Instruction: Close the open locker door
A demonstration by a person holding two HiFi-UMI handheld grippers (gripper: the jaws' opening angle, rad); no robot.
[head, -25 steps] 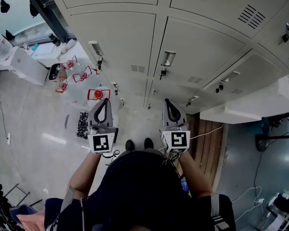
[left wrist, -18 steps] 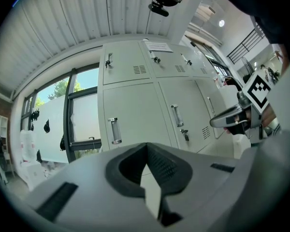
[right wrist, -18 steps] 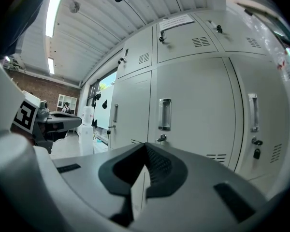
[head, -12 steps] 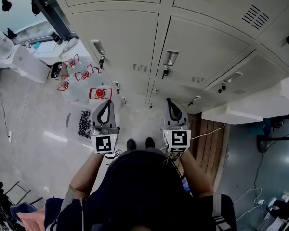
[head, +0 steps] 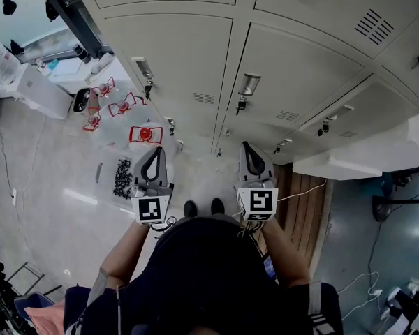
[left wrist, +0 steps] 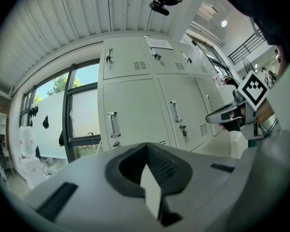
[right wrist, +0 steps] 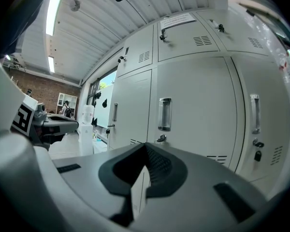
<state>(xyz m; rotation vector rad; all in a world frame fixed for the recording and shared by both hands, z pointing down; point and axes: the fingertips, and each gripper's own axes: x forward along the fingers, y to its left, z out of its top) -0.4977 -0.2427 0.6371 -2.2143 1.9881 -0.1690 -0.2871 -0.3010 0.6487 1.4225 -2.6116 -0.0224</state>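
A bank of pale grey lockers (head: pixel 265 61) fills the top of the head view. Every door that shows lies flush with its neighbours; I see no open one. The person holds both grippers level in front of the lockers, a short way off them. My left gripper (head: pixel 156 149) is shut and empty, facing a door with a vertical handle (left wrist: pixel 113 124). My right gripper (head: pixel 246 146) is also shut with nothing in it, and points at a door with a handle (right wrist: pixel 165 113) and a lock (right wrist: pixel 160 138). In each gripper view the other gripper shows off to the side.
Red-framed objects (head: pixel 145 135) and a heap of small black parts (head: pixel 120 180) lie on the floor at the left, near a white box (head: pixel 38 93) and a window frame (head: pixel 70 12). At the right stand a white block (head: pixel 363 160) and wooden boards (head: pixel 300 208).
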